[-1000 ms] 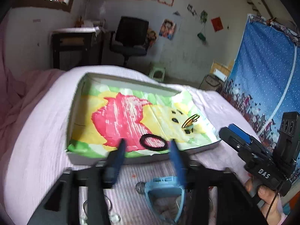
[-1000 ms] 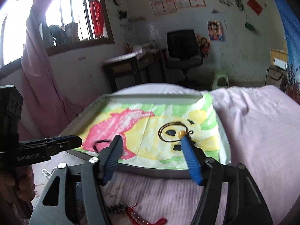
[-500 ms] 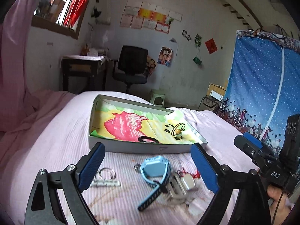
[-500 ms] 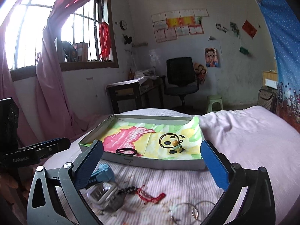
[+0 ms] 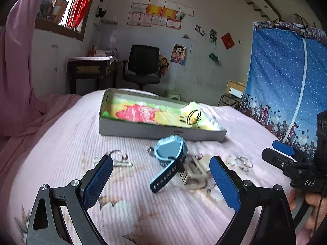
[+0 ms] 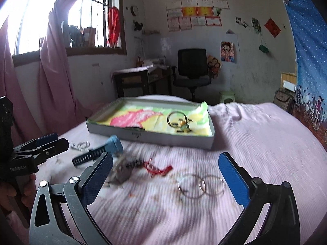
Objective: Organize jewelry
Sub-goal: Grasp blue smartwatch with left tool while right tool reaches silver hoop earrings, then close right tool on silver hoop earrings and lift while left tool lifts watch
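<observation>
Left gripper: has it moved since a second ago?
Yes. The left gripper has pulled back from the tray, which now sits farther away, beyond the blue watch.

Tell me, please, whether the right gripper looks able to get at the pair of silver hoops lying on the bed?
Probably yes: the silver hoops lie flat on the pink bedspread, just ahead of the right gripper, whose jaws stand wide open and empty, with nothing lying between them.

A: What can't you make out?

B: In the right view the heap at nine o'clock of the two rings is smeared; one finger covers its edge.

A: The tray?

B: Its near wall hides a dark band. The hand at four o'clock is cut off.
</observation>
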